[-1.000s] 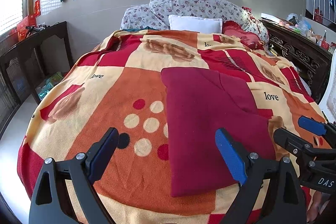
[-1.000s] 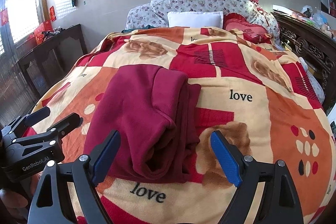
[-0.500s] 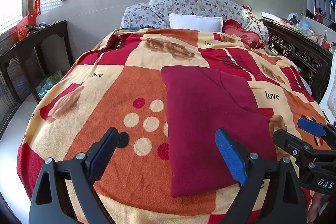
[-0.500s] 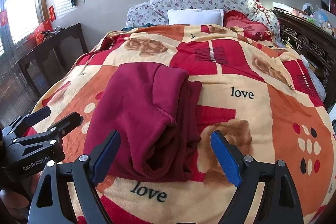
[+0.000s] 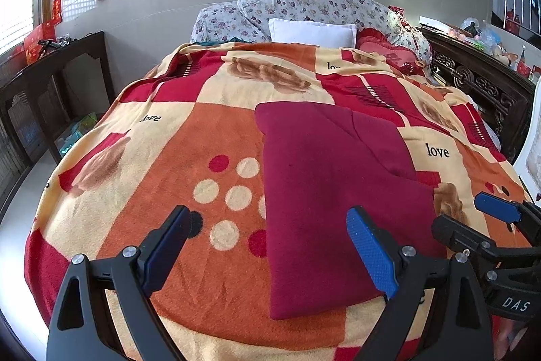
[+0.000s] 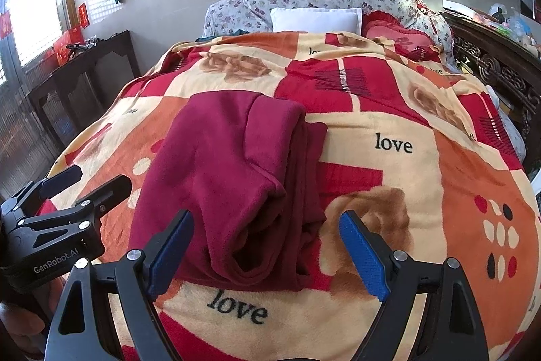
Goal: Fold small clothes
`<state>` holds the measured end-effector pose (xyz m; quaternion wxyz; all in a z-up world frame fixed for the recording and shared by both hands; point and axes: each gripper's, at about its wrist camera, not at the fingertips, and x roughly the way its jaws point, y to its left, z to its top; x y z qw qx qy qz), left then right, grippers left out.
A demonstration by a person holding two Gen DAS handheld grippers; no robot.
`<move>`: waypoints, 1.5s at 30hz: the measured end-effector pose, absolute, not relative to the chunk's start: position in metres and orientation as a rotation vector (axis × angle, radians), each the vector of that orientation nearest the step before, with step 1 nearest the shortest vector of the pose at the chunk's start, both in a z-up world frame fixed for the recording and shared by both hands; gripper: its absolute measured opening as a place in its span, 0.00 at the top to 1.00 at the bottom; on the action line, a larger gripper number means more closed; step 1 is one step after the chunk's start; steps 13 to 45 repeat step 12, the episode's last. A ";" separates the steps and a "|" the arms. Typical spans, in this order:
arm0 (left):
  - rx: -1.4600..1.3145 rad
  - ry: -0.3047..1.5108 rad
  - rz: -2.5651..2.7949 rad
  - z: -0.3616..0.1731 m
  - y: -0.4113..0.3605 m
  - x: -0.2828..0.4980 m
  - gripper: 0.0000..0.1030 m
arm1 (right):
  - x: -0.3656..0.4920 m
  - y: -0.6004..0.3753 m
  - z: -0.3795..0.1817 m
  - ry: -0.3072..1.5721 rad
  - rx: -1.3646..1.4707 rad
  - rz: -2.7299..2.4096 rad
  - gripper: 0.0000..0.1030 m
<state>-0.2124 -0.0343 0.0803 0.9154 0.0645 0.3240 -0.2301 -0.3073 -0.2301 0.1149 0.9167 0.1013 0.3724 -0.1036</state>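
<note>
A dark red garment (image 5: 331,192) lies folded lengthwise on the patterned blanket (image 5: 169,158); in the right wrist view the garment (image 6: 230,178) shows stacked layers with open folds at its near right edge. My left gripper (image 5: 270,242) is open and empty, above the garment's near left edge. My right gripper (image 6: 267,246) is open and empty, above the garment's near right corner. Each gripper shows at the side of the other's view: the right gripper (image 5: 473,219) and the left gripper (image 6: 84,181).
Pillows (image 5: 312,31) lie at the head of the bed. A dark wooden side table (image 5: 50,80) stands to the left, and a carved wooden cabinet (image 5: 480,80) with clutter to the right. The blanket (image 6: 422,158) covers the whole bed.
Both grippers have drawn back and up slightly from the garment. The garment has not moved and both grippers stay open.
</note>
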 end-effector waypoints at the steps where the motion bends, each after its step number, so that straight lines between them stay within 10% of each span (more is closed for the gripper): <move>1: 0.133 0.669 -0.477 0.080 -0.035 -0.211 0.10 | -0.307 -0.231 0.114 0.769 0.210 -0.213 0.12; 45: 0.178 0.633 -0.486 0.079 -0.045 -0.215 0.10 | -0.306 -0.242 0.108 0.785 0.237 -0.210 0.11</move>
